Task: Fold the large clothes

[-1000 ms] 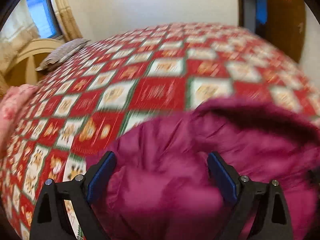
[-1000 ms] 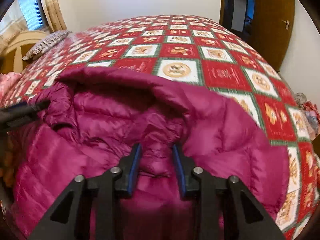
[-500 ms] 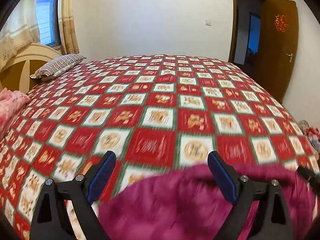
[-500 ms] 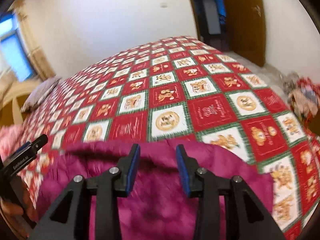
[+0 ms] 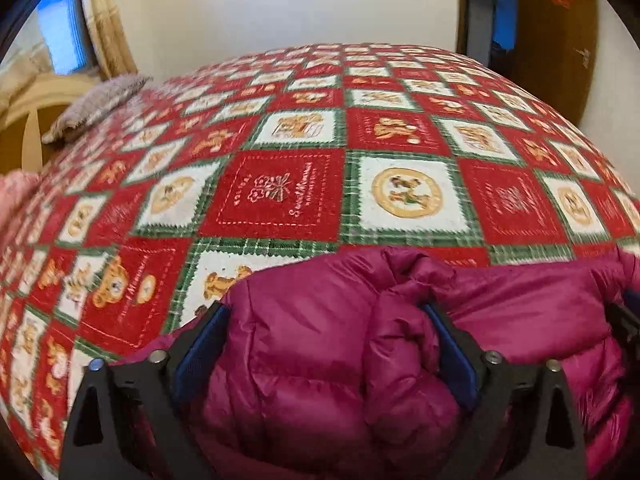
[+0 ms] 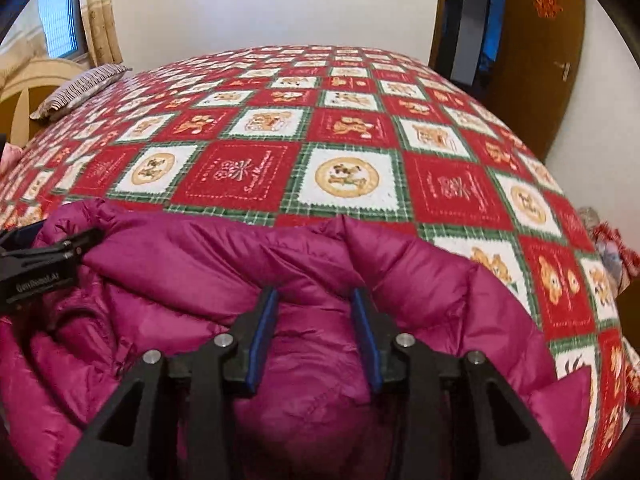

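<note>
Magenta puffer jacket (image 6: 192, 280) lay bunched at 6 o'clock on the bed's near edge, its far hem a ragged line across the red teddy-bear quilt (image 6: 344, 176). Left gripper (image 5: 324, 320) stood wide apart, padding bulging between the jaws, grip unclear. Right gripper (image 6: 314, 312) was clenched on a jacket fold. Quilt ran bare to 12 o'clock; striped pillow (image 6: 80, 88) at 10 o'clock, door (image 6: 536, 60) at 2.
</note>
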The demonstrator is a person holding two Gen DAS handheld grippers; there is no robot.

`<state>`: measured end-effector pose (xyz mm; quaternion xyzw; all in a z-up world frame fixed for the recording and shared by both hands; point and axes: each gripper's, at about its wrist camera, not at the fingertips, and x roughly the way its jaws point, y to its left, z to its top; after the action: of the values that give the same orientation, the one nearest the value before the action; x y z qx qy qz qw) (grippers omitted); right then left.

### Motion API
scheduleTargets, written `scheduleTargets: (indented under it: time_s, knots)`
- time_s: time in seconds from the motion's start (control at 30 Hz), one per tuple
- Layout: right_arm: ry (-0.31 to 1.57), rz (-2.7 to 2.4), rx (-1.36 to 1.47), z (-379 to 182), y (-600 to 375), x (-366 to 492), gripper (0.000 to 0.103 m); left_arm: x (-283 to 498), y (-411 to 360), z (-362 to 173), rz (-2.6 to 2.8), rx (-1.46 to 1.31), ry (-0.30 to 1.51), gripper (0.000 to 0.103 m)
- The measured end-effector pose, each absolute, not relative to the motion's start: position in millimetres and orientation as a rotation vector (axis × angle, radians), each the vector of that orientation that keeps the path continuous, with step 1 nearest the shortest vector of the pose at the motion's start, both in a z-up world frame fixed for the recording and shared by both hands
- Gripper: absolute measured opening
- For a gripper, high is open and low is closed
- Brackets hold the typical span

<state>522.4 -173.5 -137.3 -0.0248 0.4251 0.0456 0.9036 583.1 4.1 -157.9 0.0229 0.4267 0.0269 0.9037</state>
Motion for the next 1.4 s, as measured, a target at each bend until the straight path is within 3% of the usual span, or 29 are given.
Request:
scheduleTargets:
  time_s: [0.1,0.2,0.27,0.47,0.67,0.97,1.4]
  knots:
    - [0.878,0.075,-0.071,-136,-169,527,0.047,587,5,-160,0.066,0.03,0.891,0.102]
    - [0.892,0.043,-0.059,-134,-173,525,0.062,584,7,-153,0.053,0.014,0.901,0.101]
    - [0.889,0.065,0.025,-118,-188,507,0.061,567,18,-127,0.006,-0.042,0.866,0.101]
    - [0.712,0.082,0.176,-51,-235,398,0.063,447,60,-30,-0.263,-0.122,0.572,0.101]
    - [0.612,0.083,0.14,0,-261,248,0.073,315,104,2,-0.412,-0.074,0.49,0.101]
    - [0.711,0.092,0.19,-7,-280,121,0.076,181,158,-32,-0.412,-0.104,0.566,0.101]
    - [1.025,0.119,0.072,-126,-216,116,0.076,117,178,-133,-0.249,-0.121,0.803,0.101]
